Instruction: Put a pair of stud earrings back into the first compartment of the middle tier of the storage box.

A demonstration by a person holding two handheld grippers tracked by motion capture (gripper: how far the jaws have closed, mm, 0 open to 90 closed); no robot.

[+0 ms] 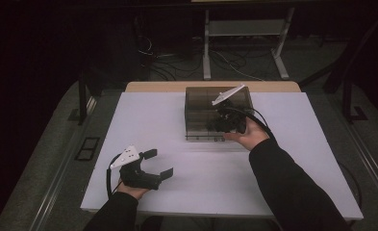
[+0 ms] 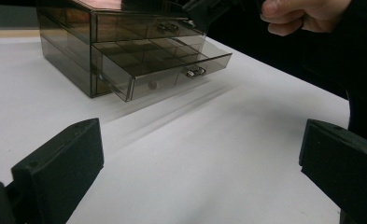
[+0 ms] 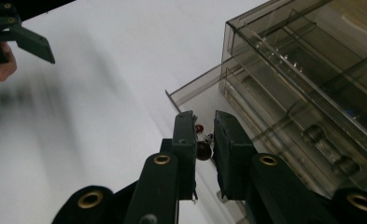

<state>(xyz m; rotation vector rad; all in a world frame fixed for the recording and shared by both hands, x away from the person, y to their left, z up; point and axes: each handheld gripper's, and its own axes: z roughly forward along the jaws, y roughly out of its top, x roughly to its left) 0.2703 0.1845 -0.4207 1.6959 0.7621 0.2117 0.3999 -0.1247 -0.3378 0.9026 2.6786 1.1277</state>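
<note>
A smoky see-through drawer box (image 1: 201, 108) stands at the back middle of the white table (image 1: 177, 192). Its lower drawer (image 2: 172, 70) is pulled out and shows several compartments. My right gripper (image 3: 204, 122) hangs over the open drawer's corner, shut on a small piece with dark red beads (image 3: 202, 150). In the high view the right gripper (image 1: 221, 123) is at the box's front right. My left gripper (image 1: 160, 162) rests low at the table's front left, open with nothing between its fingers (image 2: 59, 168), pointing toward the box.
The white table ends in a wooden edge (image 1: 210, 86) behind the box. Dark floor with cables and a metal stand (image 1: 244, 43) lies beyond. The person's right sleeve (image 1: 292, 187) crosses the table's right front.
</note>
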